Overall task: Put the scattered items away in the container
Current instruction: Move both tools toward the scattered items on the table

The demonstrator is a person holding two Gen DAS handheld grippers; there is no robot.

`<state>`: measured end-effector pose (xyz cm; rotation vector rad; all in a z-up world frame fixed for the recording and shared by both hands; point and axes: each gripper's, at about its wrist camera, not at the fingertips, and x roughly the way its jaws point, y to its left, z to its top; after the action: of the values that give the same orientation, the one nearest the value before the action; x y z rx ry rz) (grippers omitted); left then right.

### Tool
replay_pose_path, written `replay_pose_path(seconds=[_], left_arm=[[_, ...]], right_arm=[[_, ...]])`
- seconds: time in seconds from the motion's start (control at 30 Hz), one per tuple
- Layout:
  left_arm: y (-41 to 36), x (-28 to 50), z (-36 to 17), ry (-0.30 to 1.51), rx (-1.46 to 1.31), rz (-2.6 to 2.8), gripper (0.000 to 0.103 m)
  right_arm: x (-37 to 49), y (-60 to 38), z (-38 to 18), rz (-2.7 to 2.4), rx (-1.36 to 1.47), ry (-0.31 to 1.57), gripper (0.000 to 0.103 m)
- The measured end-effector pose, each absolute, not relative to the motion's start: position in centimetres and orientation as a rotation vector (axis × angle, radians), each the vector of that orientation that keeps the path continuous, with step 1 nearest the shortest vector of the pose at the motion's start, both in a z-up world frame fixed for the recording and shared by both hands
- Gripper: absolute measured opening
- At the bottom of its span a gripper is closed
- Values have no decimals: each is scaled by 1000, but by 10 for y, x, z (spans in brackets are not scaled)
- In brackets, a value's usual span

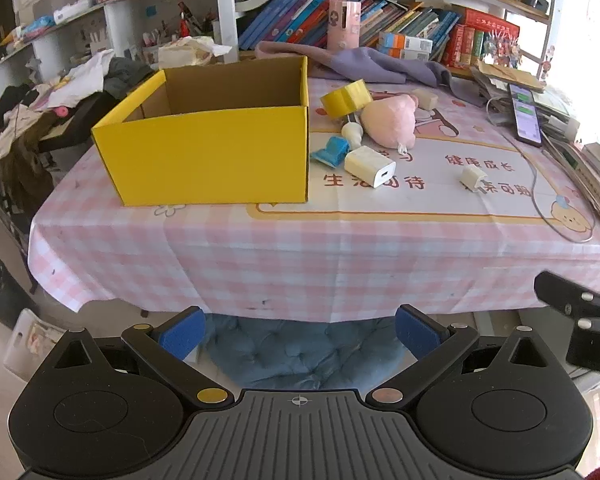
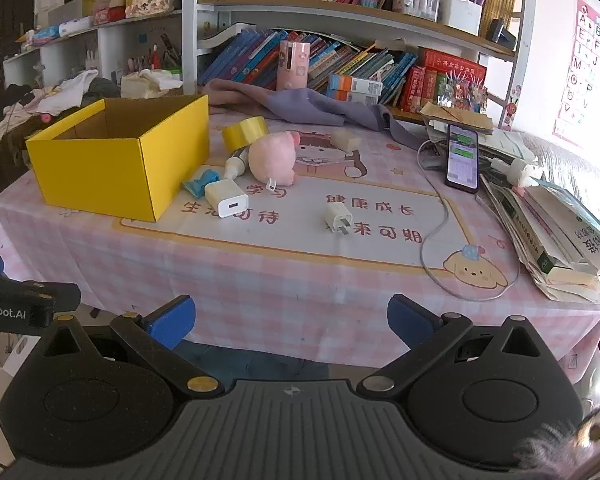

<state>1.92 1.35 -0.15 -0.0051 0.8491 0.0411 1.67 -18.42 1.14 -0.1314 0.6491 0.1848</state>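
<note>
Left tongs and right tongs both wide open, empty, short of the worktop, yellow box beside white charger, pink plush toy, tape roll

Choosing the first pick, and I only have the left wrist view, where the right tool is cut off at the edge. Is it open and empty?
Observer: Yes. The right tool is open, with nothing between its fingers.
Operator: My view is washed out to the right of the phone. What is there?
Observer: A stack of books lies along that side of the table.
Operator: The small white charger is tiny for me. Which way do its prongs point?
Observer: Toward the near edge of the table, and the charger lies apart from the cable.
</note>
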Motion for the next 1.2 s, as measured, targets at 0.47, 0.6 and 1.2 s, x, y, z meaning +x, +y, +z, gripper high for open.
replay_pose_path(seconds=[0.47,0.6,1.2], left_arm=[[5,16,7,798,68,10,102],[7,13,10,775,58,-2,102],[21,15,5,787,-17,-42,102]], right_arm=[[22,-183,14,168,-132,636,103],[20,-182,14,158,-135,629,103],[15,-175,15,195,-136,612,103]])
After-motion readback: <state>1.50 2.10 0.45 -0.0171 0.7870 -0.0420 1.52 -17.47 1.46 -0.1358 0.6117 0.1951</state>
